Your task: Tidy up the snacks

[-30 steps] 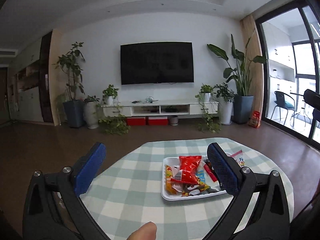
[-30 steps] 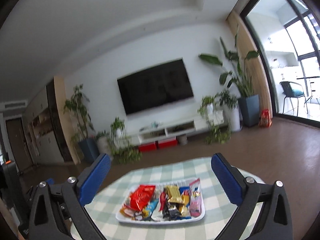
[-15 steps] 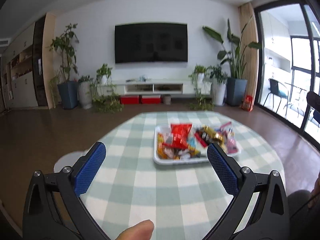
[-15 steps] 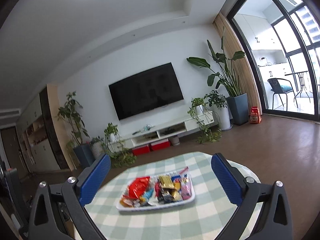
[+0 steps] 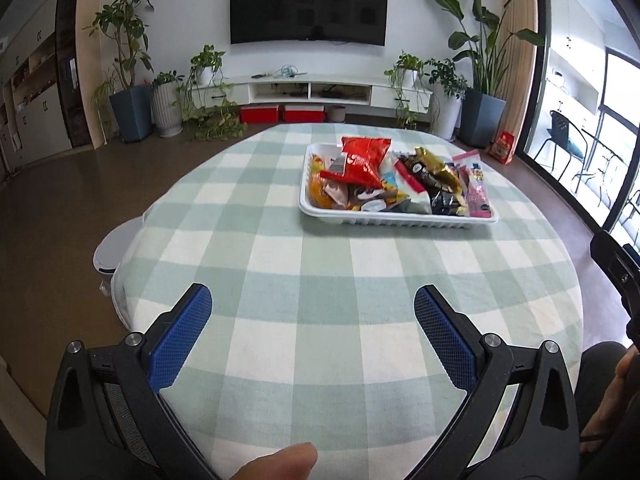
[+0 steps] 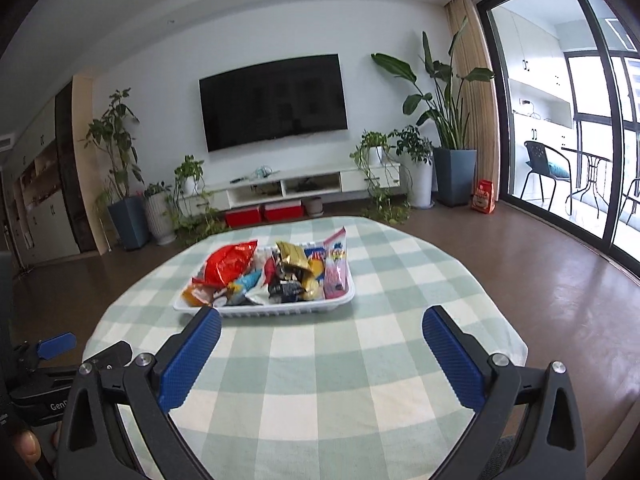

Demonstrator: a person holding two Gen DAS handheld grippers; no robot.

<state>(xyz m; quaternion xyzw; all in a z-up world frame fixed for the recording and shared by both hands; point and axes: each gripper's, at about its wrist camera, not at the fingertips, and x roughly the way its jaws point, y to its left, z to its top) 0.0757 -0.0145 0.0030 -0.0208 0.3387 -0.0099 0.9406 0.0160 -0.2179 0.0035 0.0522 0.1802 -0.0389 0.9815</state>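
A white tray (image 5: pixel 400 222) (image 6: pixel 280 311) heaped with several snack packets stands on the far half of a round table with a green-and-white checked cloth (image 5: pixel 304 280) (image 6: pixel 320 360). On top lie a red crisp bag (image 5: pixel 362 158) (image 6: pixel 230 264), a gold packet (image 5: pixel 434 166) (image 6: pixel 294 256) and a pink packet (image 5: pixel 474 186) (image 6: pixel 335 270). My left gripper (image 5: pixel 312 304) hovers open above the table's near half, well short of the tray. My right gripper (image 6: pixel 320 324) is open too, its left fingertip just in front of the tray's near rim. Nothing sits between either pair of fingers.
A low grey stool (image 5: pixel 114 248) stands at the table's left edge. Beyond are brown floor, a white TV bench (image 5: pixel 308 88), a wall TV (image 6: pixel 274 100) and potted plants. Glass doors (image 6: pixel 560 120) line the right. My left gripper (image 6: pixel 56 346) shows at the right wrist view's lower left.
Both grippers tilted down and came in over the table, so the tray and cloth now fill more of each view. Both stay open and empty.
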